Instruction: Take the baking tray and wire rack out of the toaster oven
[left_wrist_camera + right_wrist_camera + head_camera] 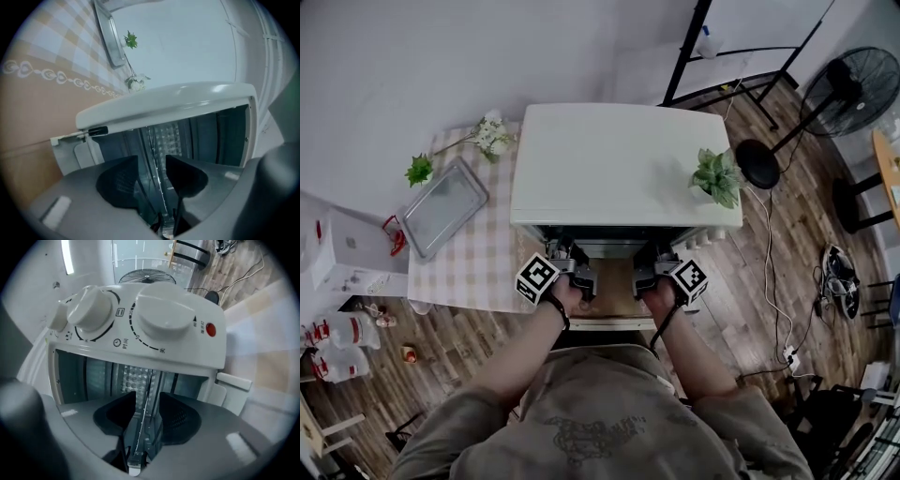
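Tray (445,206) is already out. It lies flat on the checked cloth at about 9 o'clock of the oven (623,164). Rack (139,427) is left inside, so the step in hand looks like the rack pull.

**Grippers**
- L gripper (152,159) and R gripper (147,397) are both at the oven mouth, pointing in, at 6 o'clock of the oven in the head view.
- L: jaws part open, rack edge runs between the pads, with a gap either side. No grip yet.
- R: same, jaws part open w/ the rack's thin edge between them and nothing clamped.

**Rack**
- Both gripper views show it edge-on, as a thin line running 12 to 6 between the jaws. Those cams are rolled on their side, so it's prob. lying flat on its rails.
- Front edge seems to face the person.
- Long axis is likely across the mouth, 9 to 3 in the head view. The rack itself isn't visible in that view.

**Doing it well (judgement)**
- Close both sides on the front wire together. One side gripping first would skew the rack in its rails.
- Keep the grippers level and pull straight back toward 6 o'clock at an even rate L and R.
- A thin wire can slip in the pads, so seat it deep before pulling.
- Lift only once it's clear of the rails, then take it toward the tray side w/o knocking the plant (717,176) at the top's 3 o'clock end.
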`<state>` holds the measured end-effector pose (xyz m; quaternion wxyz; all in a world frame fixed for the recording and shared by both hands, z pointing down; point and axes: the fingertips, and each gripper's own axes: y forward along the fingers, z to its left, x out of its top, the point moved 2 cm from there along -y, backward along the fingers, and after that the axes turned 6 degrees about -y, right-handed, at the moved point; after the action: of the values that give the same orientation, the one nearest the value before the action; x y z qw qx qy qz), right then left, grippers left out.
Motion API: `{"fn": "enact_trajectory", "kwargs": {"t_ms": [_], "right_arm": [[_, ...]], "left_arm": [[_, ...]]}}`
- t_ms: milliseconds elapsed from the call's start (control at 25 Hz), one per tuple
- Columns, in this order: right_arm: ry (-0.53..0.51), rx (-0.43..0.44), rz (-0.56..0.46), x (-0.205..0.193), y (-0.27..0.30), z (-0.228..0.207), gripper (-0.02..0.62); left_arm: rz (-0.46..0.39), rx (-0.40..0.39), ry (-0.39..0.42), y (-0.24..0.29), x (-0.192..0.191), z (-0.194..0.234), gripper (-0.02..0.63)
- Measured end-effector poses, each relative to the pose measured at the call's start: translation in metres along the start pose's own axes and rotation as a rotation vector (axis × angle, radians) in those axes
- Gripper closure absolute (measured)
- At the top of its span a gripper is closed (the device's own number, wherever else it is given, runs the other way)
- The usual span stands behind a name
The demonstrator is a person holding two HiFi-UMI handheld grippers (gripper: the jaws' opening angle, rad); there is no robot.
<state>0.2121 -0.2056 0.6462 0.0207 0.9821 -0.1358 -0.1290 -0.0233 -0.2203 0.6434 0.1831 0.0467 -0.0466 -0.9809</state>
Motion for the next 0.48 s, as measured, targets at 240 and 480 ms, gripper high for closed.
{"fn": "enact_trajectory", "kwargs": {"t_ms": [240,480], "right_arm": [[0.023,0.063,-0.014,-0.002,0.025,0.003,0.443],[0.055,0.137,-0.065,0.004,0.051,0.009,0.477]], "left_arm": [[-0.002,-0.063,0.002,0.017,-0.002,0.001,0.451],[-0.066,-0.181,-0.023,0.033,0.003,-0.012,0.480]]}}
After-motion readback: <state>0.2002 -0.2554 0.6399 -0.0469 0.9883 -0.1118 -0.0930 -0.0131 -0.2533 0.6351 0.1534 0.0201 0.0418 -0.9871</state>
